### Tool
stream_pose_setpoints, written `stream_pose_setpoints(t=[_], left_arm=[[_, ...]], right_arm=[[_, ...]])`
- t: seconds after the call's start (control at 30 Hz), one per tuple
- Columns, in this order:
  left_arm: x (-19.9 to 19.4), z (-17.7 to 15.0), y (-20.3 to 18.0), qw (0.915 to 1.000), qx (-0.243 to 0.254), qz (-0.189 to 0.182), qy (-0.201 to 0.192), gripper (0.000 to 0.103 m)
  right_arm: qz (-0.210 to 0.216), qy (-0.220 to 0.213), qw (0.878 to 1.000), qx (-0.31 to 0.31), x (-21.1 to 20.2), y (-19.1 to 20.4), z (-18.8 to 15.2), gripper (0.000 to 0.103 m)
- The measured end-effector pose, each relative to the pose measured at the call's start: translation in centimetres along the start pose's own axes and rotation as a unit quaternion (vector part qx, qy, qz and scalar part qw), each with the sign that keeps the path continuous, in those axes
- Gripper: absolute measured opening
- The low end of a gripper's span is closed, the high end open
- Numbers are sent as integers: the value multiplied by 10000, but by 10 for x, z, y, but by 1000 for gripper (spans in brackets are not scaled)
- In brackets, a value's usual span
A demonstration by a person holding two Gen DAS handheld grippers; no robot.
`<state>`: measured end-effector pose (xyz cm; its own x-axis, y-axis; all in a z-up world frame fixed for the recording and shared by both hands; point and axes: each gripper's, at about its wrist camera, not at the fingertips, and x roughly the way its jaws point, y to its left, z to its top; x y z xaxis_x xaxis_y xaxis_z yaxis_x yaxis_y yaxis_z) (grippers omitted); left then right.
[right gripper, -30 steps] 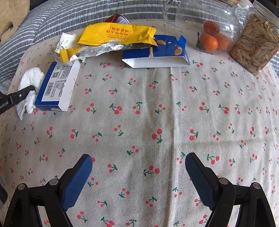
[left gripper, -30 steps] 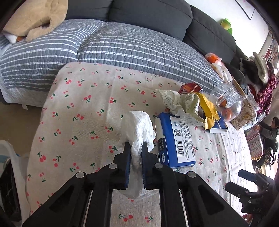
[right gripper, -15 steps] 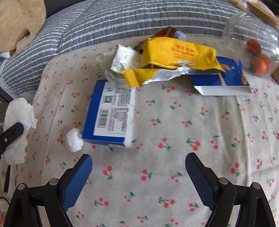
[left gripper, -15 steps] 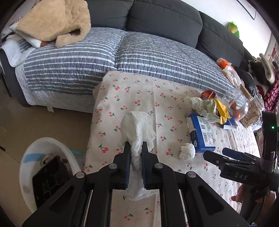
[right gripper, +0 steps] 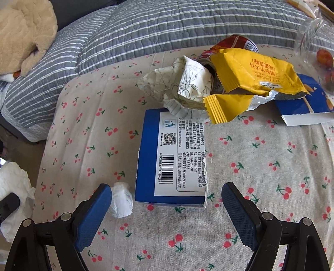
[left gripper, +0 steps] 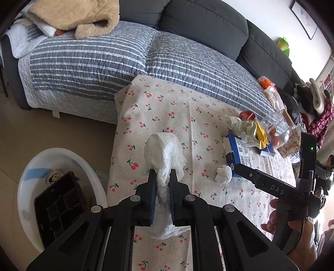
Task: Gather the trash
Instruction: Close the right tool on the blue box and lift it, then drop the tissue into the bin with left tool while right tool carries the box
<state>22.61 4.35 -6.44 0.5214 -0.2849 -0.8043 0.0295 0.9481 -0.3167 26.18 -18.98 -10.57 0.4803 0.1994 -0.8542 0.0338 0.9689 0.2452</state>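
My left gripper [left gripper: 162, 187] is shut on a crumpled white tissue [left gripper: 163, 154] and holds it above the table's left end, near a white trash bin [left gripper: 29, 166] on the floor. My right gripper [right gripper: 167, 210] is open and empty, just in front of a blue box [right gripper: 171, 154] lying flat. A small white tissue ball [right gripper: 122, 200] lies by its left finger. Behind the box lie crumpled paper [right gripper: 179, 87], a yellow wrapper [right gripper: 250, 77] and a torn blue carton [right gripper: 302, 108]. The box [left gripper: 235, 154] and tissue ball [left gripper: 223, 173] also show in the left wrist view.
The table wears a cherry-print cloth [right gripper: 87, 129]. A grey striped sofa [left gripper: 125, 56] runs behind it with a beige blanket [left gripper: 79, 16]. A clear jar with oranges [right gripper: 317, 48] stands at the back right. The bin holds a black tray [left gripper: 60, 204].
My left gripper has pulled back left with the tissue, bringing the bin closer. My right gripper has moved forward to the blue box. The tissue ball stayed on the cloth.
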Motion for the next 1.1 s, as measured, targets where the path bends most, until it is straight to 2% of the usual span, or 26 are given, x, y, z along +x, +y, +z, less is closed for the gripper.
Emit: stream_pose_setpoints(t=[0.17, 0.43, 0.47, 0.53, 0.67, 0.7, 1.1], left_arm=[[1, -1, -2, 9998, -118, -166, 67, 12], [1, -4, -3, 9997, -96, -177, 118, 12], [0, -4, -3, 9997, -102, -182, 114, 12], [-2, -4, -1, 9997, -115, -194, 92, 12], [-12, -3, 2, 9997, -107, -223, 25, 12], [-14, -3, 3, 9997, -102, -219, 2, 12], [-52, -9, 32, 9996, -115, -91, -248, 12]], right_arm=[[11, 44, 10000, 30, 0, -5, 0, 88], [-77, 120, 9999, 58, 13, -10, 0, 82], [-68, 120, 9999, 19, 13, -10, 1, 80], [-68, 124, 9999, -92, 12, -8, 1, 65], [-39, 122, 9998, -175, 8, -7, 1, 64], [-21, 119, 9997, -191, 6, -8, 1, 59], [296, -114, 9974, -645, -38, 8, -11, 59]])
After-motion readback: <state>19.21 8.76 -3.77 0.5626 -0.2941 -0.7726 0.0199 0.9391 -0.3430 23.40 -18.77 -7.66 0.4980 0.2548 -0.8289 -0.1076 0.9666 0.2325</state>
